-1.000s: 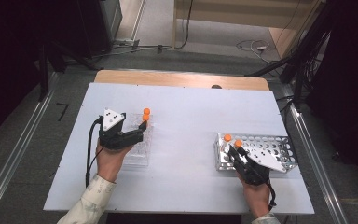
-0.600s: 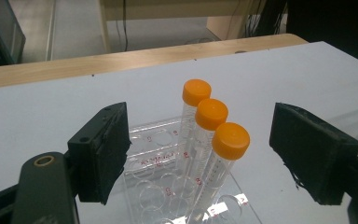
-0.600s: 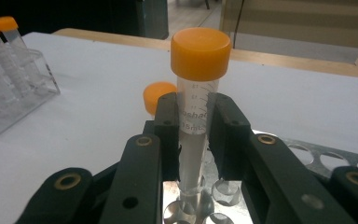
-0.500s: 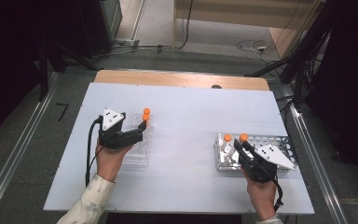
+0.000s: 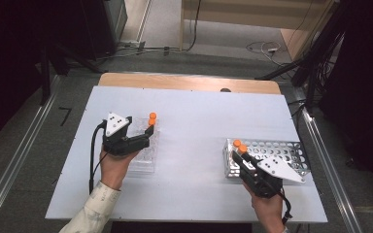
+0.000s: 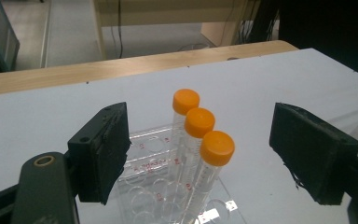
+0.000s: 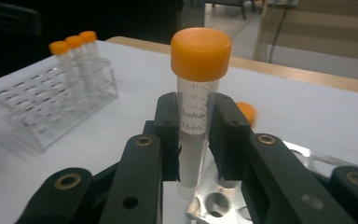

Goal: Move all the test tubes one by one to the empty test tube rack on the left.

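A: Right gripper view first: the right gripper has its jaws pinching a clear tube with an orange cap, held upright, its lower end just above the holes of the metal rack.

B: And in the high view that rack sits at about four o'clock on the tabletop, with a second orange-capped tube standing at its left end.

A: The left gripper has its jaws spread wide on either side of three capped tubes, touching none. They stand in the clear plastic rack at about nine o'clock.

B: So the step looks like lifting the tube out. My advice: draw it straight up until the tip clears the hole, keep it vertical, and don't swing sideways early or the rack could tip.

A: Agreed. Grip below the cap, as now, so the cap can't twist loose.
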